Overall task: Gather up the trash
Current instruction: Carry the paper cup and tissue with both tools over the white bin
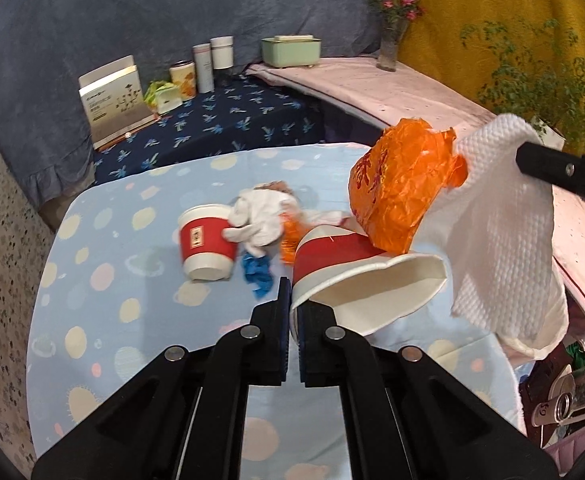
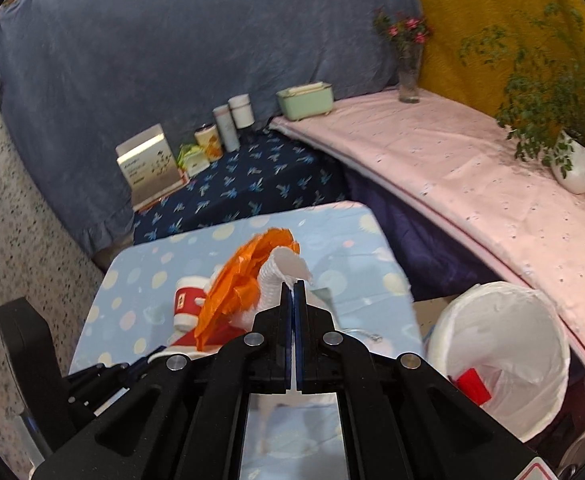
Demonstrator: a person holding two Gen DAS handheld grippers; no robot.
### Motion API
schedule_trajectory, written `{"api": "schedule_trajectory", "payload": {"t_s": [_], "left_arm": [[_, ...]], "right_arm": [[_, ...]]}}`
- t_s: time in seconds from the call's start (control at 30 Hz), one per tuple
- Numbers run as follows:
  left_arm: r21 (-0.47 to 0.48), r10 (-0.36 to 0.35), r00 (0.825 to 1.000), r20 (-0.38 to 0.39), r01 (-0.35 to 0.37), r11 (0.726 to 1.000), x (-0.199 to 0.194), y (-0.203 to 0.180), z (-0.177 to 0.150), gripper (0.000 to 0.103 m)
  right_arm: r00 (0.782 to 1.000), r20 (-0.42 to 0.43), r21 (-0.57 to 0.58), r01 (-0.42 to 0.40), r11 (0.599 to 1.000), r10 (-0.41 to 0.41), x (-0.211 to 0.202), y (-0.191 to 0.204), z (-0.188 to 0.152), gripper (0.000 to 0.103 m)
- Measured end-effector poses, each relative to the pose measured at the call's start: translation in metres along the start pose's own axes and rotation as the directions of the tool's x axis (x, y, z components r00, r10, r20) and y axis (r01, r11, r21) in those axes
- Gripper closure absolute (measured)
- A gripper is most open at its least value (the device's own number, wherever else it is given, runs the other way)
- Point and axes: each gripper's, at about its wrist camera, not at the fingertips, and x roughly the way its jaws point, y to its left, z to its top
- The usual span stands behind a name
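Left tongs (image 1: 290,300), bottom centre of the left view: jaws pinched together on the rim of a crushed red-and-white paper cup (image 1: 356,276). Cup is off the counter (image 1: 132,280), lying on its side, long axis running from lower right up to upper left; flattened mouth faces right, base points toward frame centre.

Right tongs (image 2: 293,292), bottom centre of the right view: jaws closed with no visible gap, clamping a white embossed paper towel (image 2: 282,276) with a crumpled orange plastic bag (image 2: 236,284) bunched against it. In the left view the towel (image 1: 504,232) hangs down at right, the bag (image 1: 396,192) just left of it, above the held cup. Both are clear of the counter.

Still on the light-blue spotted counter cloth, centre of the left view: a second red-and-white paper cup (image 1: 206,244) standing upside down, slightly tilted, touching a wad of white tissue (image 1: 256,220); a blue crumpled scrap (image 1: 258,276) just below that.

White bag-lined round bin (image 2: 504,360) sits lower right in the right view, beside the counter, a red item (image 2: 472,384) inside.
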Motion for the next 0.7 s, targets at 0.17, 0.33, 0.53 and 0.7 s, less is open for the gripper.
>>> {"api": "schedule_trajectory", "payload": {"t_s": [0.17,0.33,0.53,0.7], "left_arm": [[0.03,-0.038,0.999,0.009,0.038,0.999,-0.004,-0.032,0.005,0.1],[0.055,-0.067,0.998,0.018,0.066,0.996,-0.009,-0.057,0.007,0.1],[0.09,-0.095,0.995,0.03,0.092,0.992,-0.015,-0.083,0.011,0.1],[0.112,-0.119,0.992,0.039,0.114,0.987,-0.02,-0.1,0.014,0.1]], "right_arm": [[0.998,0.05,0.034,0.027,0.999,-0.028,-0.022,-0.022,0.005,0.102],[0.994,0.095,0.065,0.05,0.997,-0.056,-0.041,-0.041,0.008,0.102],[0.987,0.139,0.118,0.067,0.991,-0.084,-0.062,-0.064,0.013,0.102],[0.978,0.175,0.158,0.083,0.984,-0.111,-0.075,-0.082,0.018,0.102]]}}
